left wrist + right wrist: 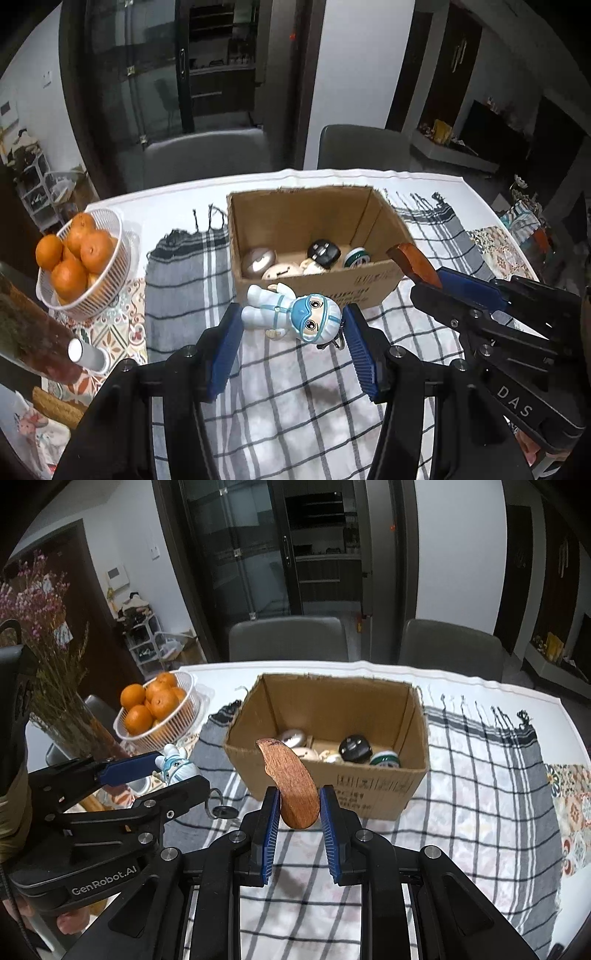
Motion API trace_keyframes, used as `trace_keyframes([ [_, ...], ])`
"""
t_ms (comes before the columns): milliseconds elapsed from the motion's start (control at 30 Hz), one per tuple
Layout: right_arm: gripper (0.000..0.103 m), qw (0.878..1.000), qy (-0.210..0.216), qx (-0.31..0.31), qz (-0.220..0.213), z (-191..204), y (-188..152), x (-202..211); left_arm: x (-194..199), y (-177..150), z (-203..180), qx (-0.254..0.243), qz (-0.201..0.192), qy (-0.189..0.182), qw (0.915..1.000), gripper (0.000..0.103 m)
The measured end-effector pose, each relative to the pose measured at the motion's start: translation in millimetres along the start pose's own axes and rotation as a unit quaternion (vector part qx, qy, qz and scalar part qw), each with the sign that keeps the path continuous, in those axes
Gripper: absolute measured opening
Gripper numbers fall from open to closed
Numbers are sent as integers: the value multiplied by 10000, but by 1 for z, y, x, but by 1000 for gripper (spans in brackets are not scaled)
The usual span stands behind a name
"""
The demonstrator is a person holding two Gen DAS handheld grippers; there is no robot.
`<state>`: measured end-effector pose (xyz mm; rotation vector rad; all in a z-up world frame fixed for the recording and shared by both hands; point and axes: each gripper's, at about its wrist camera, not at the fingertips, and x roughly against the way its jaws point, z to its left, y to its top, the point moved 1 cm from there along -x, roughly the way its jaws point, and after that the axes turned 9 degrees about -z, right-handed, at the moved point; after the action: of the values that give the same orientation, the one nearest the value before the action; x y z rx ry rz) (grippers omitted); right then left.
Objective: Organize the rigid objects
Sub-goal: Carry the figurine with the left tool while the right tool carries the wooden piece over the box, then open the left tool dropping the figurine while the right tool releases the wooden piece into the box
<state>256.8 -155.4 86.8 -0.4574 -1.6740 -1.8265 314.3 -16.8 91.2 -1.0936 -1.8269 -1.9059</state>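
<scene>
Behind a table draped in a black-and-white checked cloth [295,398] stand two grey chairs. At centre frame we see our left gripper [291,332] clamping a small white-and-blue suited doll figurine [291,314], just before the open brown cardboard box [332,705]. Our right gripper [297,812] pinches a curved reddish-brown wooden piece [291,779] near the box's front wall.

The right hand-held gripper [295,808] clamps a curved wooden piece [291,782] between its blue pads, its tip raised toward the near wall of the cardboard box [332,775]. Inside the box lie a black round object [354,749] and a green-rimmed tin [386,758]. At left, the left hand-held gripper [162,775] grips a white-suited figurine [175,766] with a keyring [216,805], near a basket of oranges [159,709].
</scene>
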Motion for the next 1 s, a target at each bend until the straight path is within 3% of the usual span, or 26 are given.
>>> trace_keyframes([
  [500,24,9998,-46,18,-205,-15,30,1,-9,43,-13,-146,-254,29,9996,55],
  [1000,24,9999,-149,28,43,-34,52,-43,-50,67,1,-127,-165,163,9997,55],
])
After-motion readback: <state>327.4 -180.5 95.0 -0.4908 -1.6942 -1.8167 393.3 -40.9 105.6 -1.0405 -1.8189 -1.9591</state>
